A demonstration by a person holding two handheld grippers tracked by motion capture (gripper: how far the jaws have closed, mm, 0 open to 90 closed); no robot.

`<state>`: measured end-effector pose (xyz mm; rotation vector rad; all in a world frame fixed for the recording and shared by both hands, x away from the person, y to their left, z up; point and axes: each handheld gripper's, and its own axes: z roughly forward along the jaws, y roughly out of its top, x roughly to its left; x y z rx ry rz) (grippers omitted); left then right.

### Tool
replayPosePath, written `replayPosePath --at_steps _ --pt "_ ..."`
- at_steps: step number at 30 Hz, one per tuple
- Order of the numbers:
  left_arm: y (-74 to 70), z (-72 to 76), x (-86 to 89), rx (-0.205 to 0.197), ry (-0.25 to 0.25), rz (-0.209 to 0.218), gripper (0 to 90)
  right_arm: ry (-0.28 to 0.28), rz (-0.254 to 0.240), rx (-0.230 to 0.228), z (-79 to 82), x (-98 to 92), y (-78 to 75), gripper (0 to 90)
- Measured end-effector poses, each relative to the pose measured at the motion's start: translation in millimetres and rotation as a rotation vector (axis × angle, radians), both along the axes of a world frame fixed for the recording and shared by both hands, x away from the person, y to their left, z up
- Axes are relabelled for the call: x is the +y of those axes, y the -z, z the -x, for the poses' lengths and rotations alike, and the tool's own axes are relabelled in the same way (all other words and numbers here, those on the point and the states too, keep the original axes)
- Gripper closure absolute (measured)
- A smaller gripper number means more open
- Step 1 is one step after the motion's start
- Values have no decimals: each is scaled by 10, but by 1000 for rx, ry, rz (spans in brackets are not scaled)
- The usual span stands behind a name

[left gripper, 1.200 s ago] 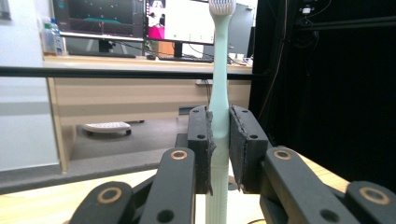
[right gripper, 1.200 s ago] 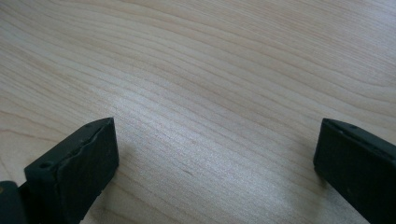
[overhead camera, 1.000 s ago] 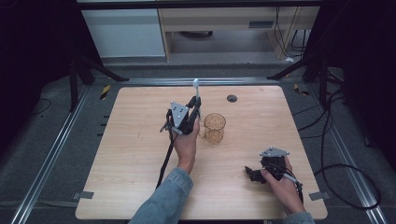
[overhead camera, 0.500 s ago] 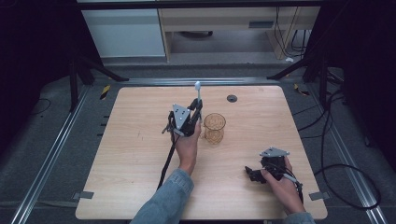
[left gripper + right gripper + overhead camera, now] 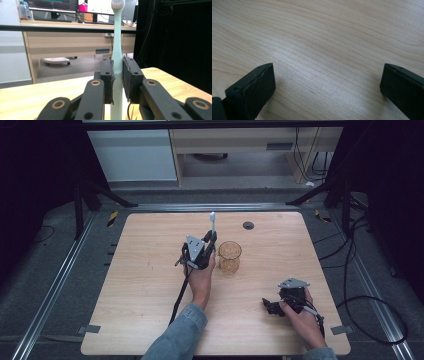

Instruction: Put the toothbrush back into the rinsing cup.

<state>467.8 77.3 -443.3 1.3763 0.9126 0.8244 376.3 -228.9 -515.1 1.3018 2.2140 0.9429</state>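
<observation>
Left tool [image 5: 209,242]: clamped tight on the handle of a pale green toothbrush [image 5: 212,220], which stands upright, bristles up, above the bench [image 5: 150,285].
Toothbrush: just left of a clear amber cup [image 5: 230,256], lifted off the wood and not yet over the cup's mouth.
Right tool [image 5: 272,306]: low at the near right of the bench, jaws spread wide, holding nothing, well apart from the cup.
Progress: the pick-up looks done; the work in hand appears to be standing the brush in the cup. Left to do, by this reading: carry it sideways over the rim, lower it in, let go.
High view: gives the layout, with brush beside cup, a small dark disc [image 5: 248,225] near the far edge, and both forearms coming in from the near side.
Left gripper view: shows the grip itself, both pads [image 5: 130,78] pressed flat on the toothbrush [image 5: 117,62] partway up its handle, bristles at the top edge, with a desk [image 5: 75,42] and monitors beyond.
Right gripper view: bare wood grain between two widely parted pads [image 5: 252,92], confirming nothing is held.
</observation>
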Motion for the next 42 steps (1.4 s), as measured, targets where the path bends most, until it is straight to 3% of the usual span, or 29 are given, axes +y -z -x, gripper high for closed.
replayPosePath --at_steps 9,42 --pt "113 18 -7 21 1 -8 784 0 0 -1 0 0 1 4" --pt "298 131 16 50 9 -24 782 1 -1 1 0 1 0 4"
